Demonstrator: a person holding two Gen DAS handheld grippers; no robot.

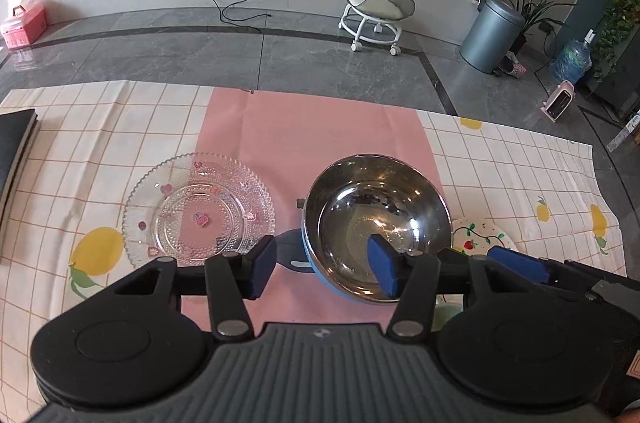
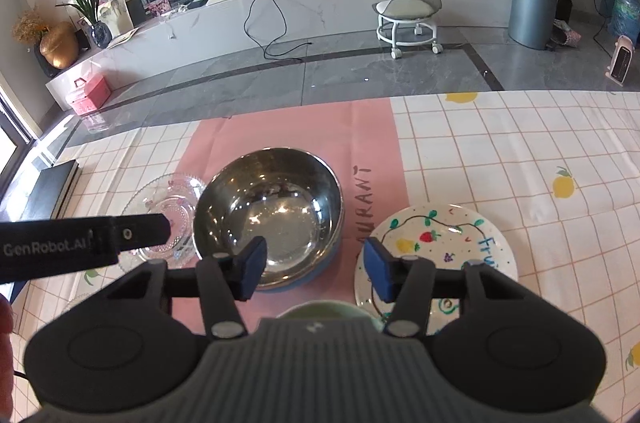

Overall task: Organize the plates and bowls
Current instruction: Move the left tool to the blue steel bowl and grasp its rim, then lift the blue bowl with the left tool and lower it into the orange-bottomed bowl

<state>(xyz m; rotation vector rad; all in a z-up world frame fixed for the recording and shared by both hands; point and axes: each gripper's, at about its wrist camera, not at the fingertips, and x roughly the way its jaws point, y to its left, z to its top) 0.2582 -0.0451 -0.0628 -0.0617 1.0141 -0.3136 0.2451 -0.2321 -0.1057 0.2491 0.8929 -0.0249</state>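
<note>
A steel bowl [image 1: 376, 215] with a blue outside stands on the pink mat [image 1: 304, 139]; it also shows in the right wrist view [image 2: 268, 211]. A clear glass plate [image 1: 200, 209] lies left of it, also seen in the right wrist view [image 2: 172, 211]. A white painted fruit plate [image 2: 436, 251] lies right of the bowl, its edge visible in the left wrist view [image 1: 480, 235]. A green bowl's rim [image 2: 328, 309] peeks out below. My left gripper [image 1: 324, 271] is open, its right finger [image 1: 384, 269] over the bowl's near rim. My right gripper [image 2: 316, 265] is open between bowl and fruit plate.
A checked tablecloth with lemon prints [image 2: 520, 163] covers the table. A dark flat object [image 1: 16, 143] lies at the table's left edge. Beyond the far edge is a grey tiled floor with a wheeled stool [image 1: 376, 19] and a bin [image 1: 492, 35].
</note>
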